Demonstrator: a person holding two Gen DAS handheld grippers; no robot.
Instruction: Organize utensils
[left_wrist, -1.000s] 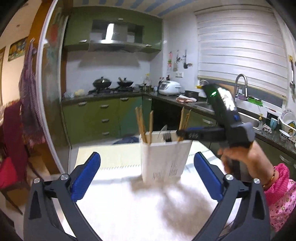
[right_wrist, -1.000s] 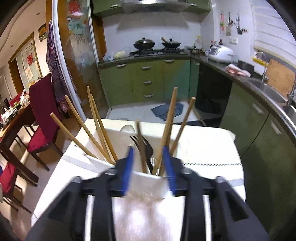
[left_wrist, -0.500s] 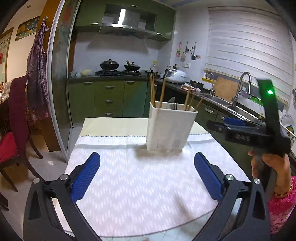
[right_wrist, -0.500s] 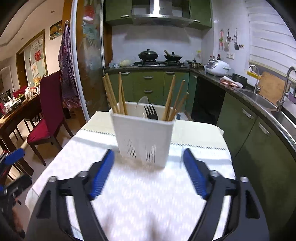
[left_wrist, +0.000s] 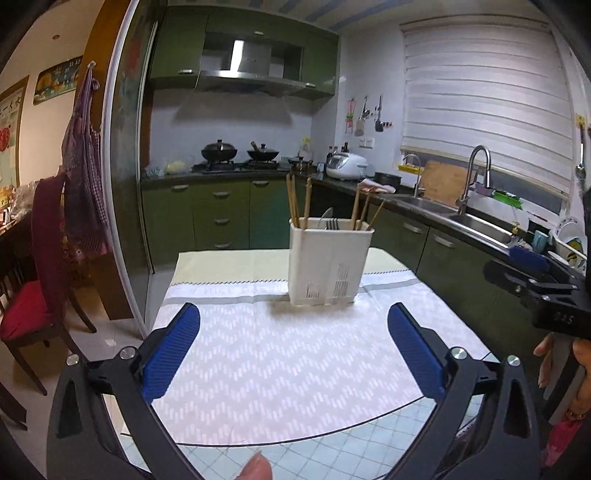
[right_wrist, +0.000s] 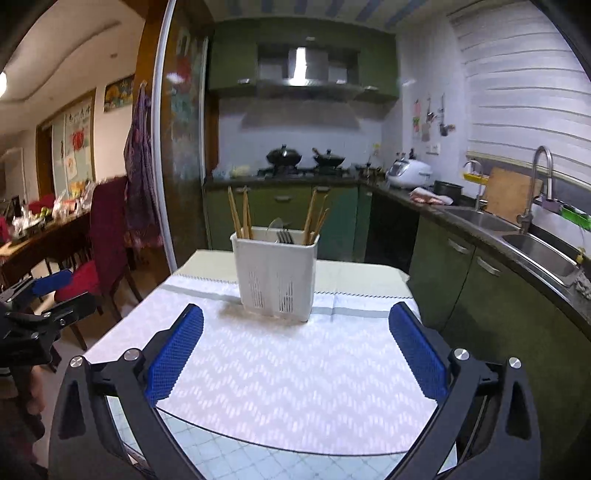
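Both grippers, left (left_wrist: 293, 347) and right (right_wrist: 295, 349), have backed off the caddy (right_wrist: 275, 275); right jaws just opened, empty.

left hand-held gripper (left_wrist: 293, 345) agape, right hand-held gripper (right_wrist: 295, 347) just opened

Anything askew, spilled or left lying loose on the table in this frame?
Nothing stands out. The white utensil holder stands upright on the tablecloth, with chopsticks at both ends and a fork in the middle. No utensil lies loose on the cloth. Both grippers are open and empty.
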